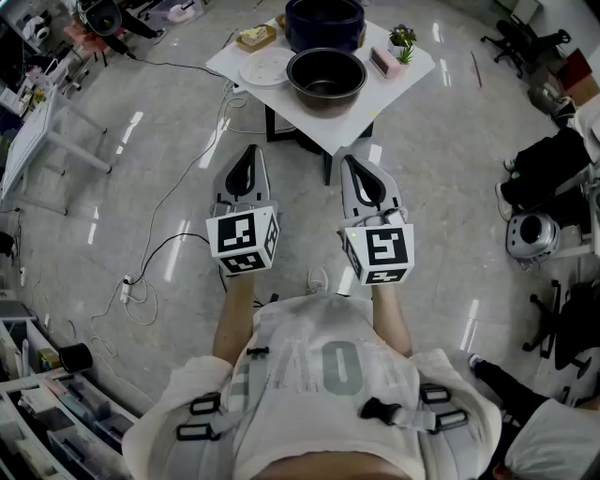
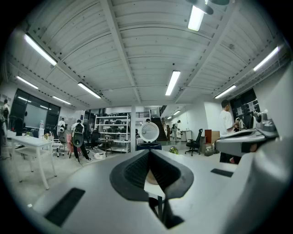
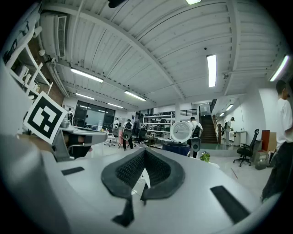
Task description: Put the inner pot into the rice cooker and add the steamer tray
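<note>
Far ahead of me, on a white square table [image 1: 412, 67], sits the round inner pot [image 1: 326, 75], dark smooth metal, at the near edge. Behind it stands the deep blue rice cooker [image 1: 323, 21], its round white lid [image 2: 149, 131] raised. Left of the pot lies a flat white disc [image 1: 266, 67], perhaps the steamer tray; it is too small to be sure. A pink box [image 1: 384, 62] and a small green plant [image 1: 403, 39] stand to the right. Glossy grey floor [image 1: 450, 187] crossed by a black cable [image 1: 171, 199] lies between. I hold my left gripper [image 1: 251, 155] and right gripper [image 1: 352, 164] level, side by side, well short of the table, ribbed black pads pressed together on nothing.
</note>
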`<action>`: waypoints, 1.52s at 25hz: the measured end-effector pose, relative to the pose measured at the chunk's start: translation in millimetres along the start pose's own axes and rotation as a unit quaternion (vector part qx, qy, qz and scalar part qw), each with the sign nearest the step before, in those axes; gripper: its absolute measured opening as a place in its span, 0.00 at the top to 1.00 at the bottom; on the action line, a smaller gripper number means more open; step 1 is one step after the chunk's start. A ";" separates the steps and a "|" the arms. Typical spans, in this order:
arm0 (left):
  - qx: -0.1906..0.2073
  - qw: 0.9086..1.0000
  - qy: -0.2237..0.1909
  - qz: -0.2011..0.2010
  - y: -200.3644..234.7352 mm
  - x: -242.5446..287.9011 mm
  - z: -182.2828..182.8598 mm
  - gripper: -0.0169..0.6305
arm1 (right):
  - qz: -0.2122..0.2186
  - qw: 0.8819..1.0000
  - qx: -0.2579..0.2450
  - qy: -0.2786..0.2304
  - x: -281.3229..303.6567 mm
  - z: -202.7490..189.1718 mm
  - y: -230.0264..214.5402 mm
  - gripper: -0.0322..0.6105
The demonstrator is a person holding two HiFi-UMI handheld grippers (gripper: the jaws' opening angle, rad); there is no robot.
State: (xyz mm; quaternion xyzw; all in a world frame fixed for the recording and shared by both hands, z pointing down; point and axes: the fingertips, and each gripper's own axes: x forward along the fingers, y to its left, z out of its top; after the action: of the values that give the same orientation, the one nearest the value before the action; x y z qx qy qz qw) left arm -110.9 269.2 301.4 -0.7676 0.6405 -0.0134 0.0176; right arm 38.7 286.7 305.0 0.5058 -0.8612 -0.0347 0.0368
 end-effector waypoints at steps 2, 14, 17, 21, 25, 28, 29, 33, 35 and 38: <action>0.002 1.000 0.005 0.000 0.4 -2.3 -0.8 0.94 | 0.007 1.000 0.019 -0.001 -0.2 2.1 3.4 0.94; -0.001 0.999 0.015 0.030 26.4 2.5 -4.5 0.94 | 0.020 0.999 0.032 -0.004 23.7 2.4 7.9 0.94; 0.003 0.999 0.019 0.032 27.0 10.1 -5.9 0.94 | 0.017 1.000 0.020 -0.003 31.1 1.0 3.5 0.94; 0.006 0.999 0.023 0.034 25.7 20.9 -10.2 0.94 | 0.027 0.999 0.021 0.005 40.5 -5.1 -2.3 0.94; 0.002 0.999 0.024 0.041 24.7 25.1 -14.6 0.94 | 0.028 0.999 0.021 0.005 44.0 -10.1 -11.0 0.94; 0.000 0.999 0.029 0.045 23.2 22.4 -18.1 0.94 | 0.020 0.999 0.032 0.007 43.4 -14.7 -19.4 0.94; -0.001 0.998 0.030 0.047 23.4 20.3 -19.4 0.94 | 0.018 0.999 0.037 0.007 42.9 -16.4 -21.4 0.94; -0.008 0.998 0.026 0.050 29.0 16.1 -24.9 0.94 | 0.007 0.999 0.042 0.007 44.0 -22.8 -26.0 0.94; -0.014 0.998 0.020 0.051 32.3 20.5 -27.9 0.94 | 0.002 0.999 0.039 0.010 47.0 -26.4 -28.5 0.94; -0.011 0.999 0.010 0.047 37.0 38.9 -27.9 0.94 | -0.006 0.999 0.033 0.007 59.0 -27.5 -36.9 0.94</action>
State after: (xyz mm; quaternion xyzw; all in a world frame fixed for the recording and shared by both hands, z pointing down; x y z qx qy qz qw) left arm -141.6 224.1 327.6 -0.7367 0.6761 -0.0134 0.0033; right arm 44.8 216.6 330.4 0.5120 -0.8586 -0.0027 0.0258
